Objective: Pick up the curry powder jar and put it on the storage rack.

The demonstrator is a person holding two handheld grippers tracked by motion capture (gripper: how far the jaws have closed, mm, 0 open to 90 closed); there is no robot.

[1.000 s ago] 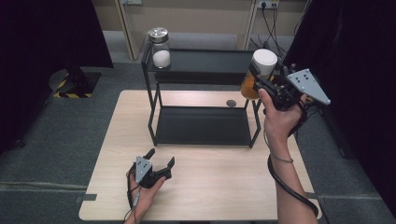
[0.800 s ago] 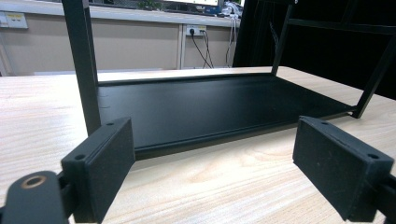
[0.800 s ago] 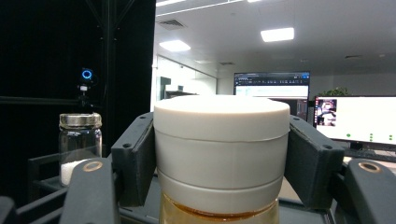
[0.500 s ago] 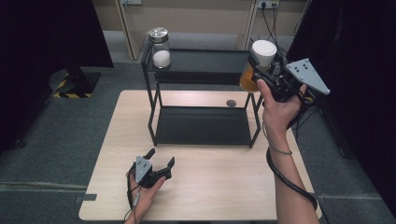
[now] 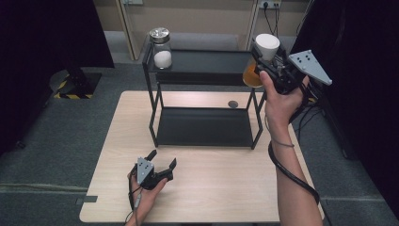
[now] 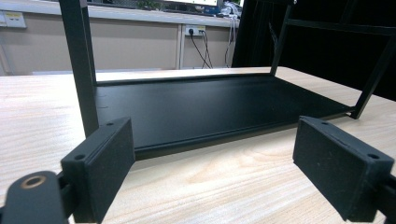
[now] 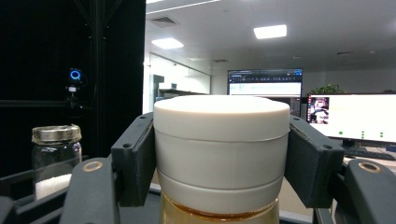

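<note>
Amber jar (image 7: 219, 212) cut off below | right tool (image 7: 222, 158) clamps its lid | left tool (image 6: 224, 172) wide

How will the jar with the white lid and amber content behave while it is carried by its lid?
The white-lidded jar of amber liquid probably feels heavy, being nearly full. Gripped only at the lid by the right tool, it may swing or slip. Its clear body looks fragile.

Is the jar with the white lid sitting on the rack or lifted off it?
Lifted: the right gripper clamps the jar by its lid, above the rack's corner.
</note>
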